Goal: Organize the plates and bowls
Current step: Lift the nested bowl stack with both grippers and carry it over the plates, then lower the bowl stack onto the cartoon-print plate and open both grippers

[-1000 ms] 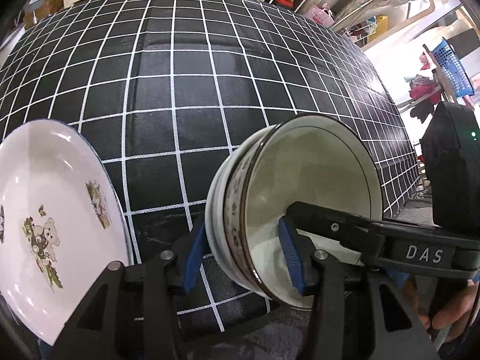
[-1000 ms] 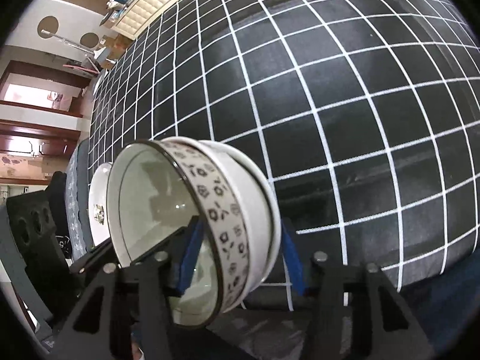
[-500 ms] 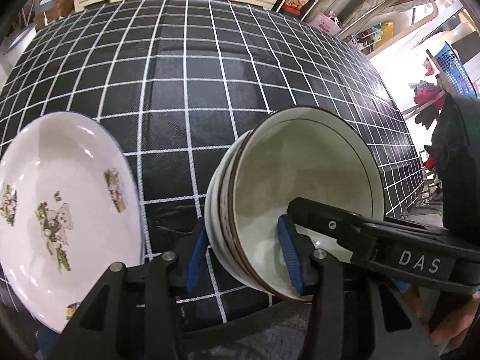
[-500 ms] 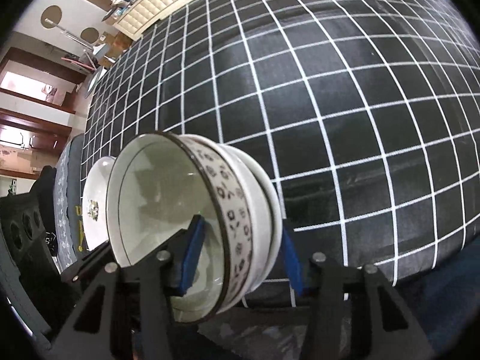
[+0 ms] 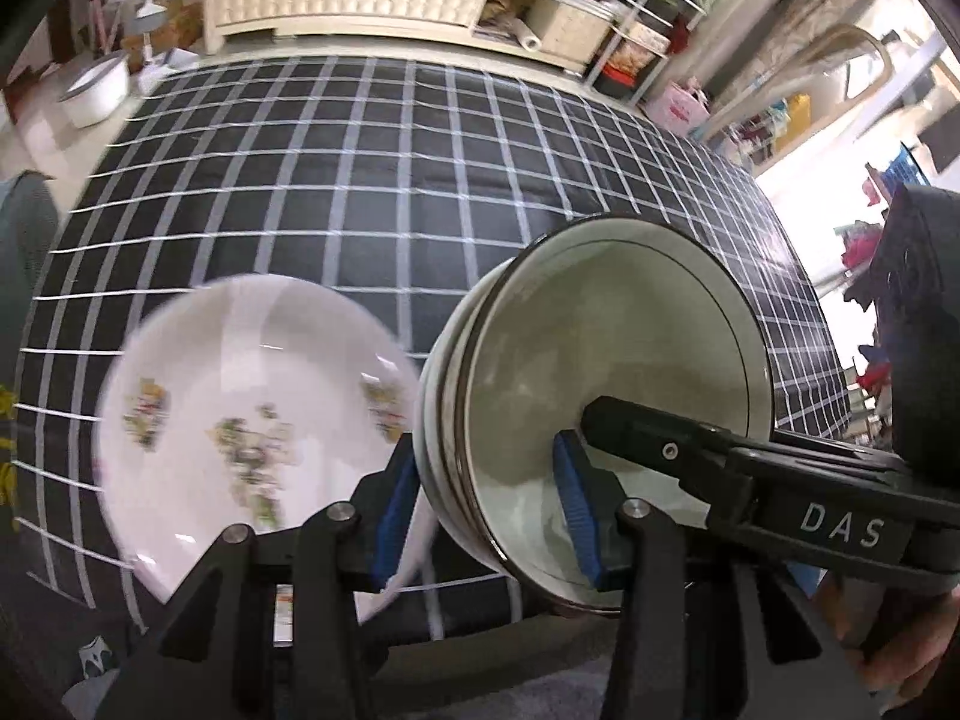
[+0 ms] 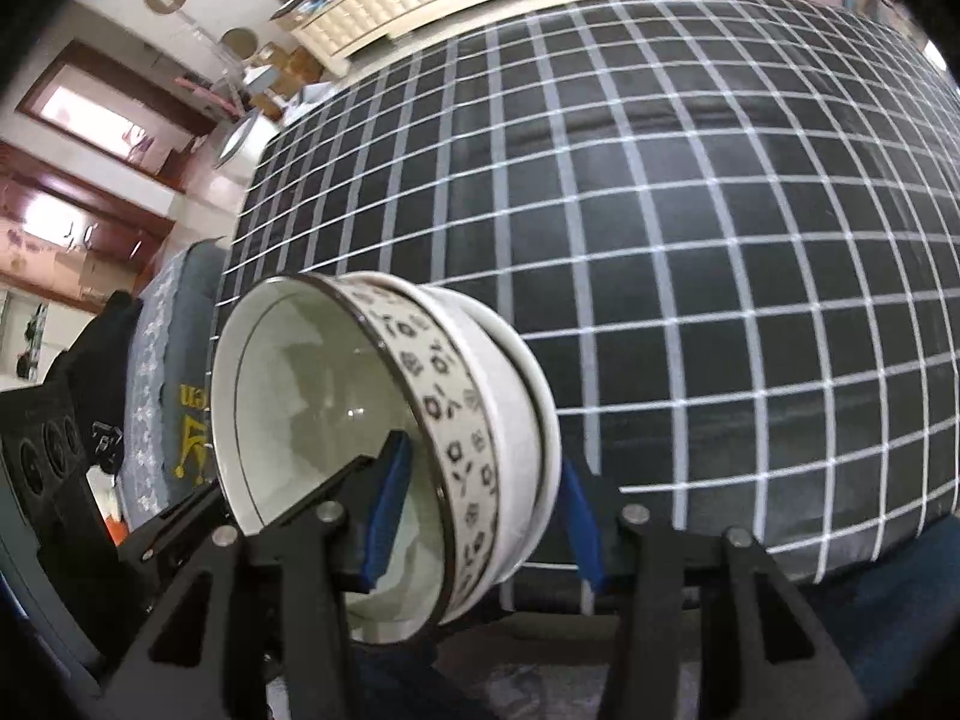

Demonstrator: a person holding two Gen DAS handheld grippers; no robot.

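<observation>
A nested stack of white bowls (image 5: 606, 360), the inner one with a dark flower band (image 6: 456, 420), hangs tilted on its side above the table. My left gripper (image 5: 485, 516) is shut on the stack's lower rim, one blue pad outside and one inside. My right gripper (image 6: 483, 519) is shut on the same stack from the other side; its black finger (image 5: 660, 450) reaches into the bowl in the left wrist view. A white plate (image 5: 240, 408) with small printed pictures lies on the cloth, left of the bowls.
The table wears a black cloth with white checks (image 6: 690, 210); its near edge runs just under the bowls. A cream cabinet (image 5: 348, 0) stands beyond the far edge, a white basin (image 5: 96, 90) on the floor at far left, and cluttered shelves (image 5: 636, 42) at far right.
Both grippers have risen with the bowls still clamped, so more table and room show. In the left wrist view the plate has slid rightward toward the bowls.
</observation>
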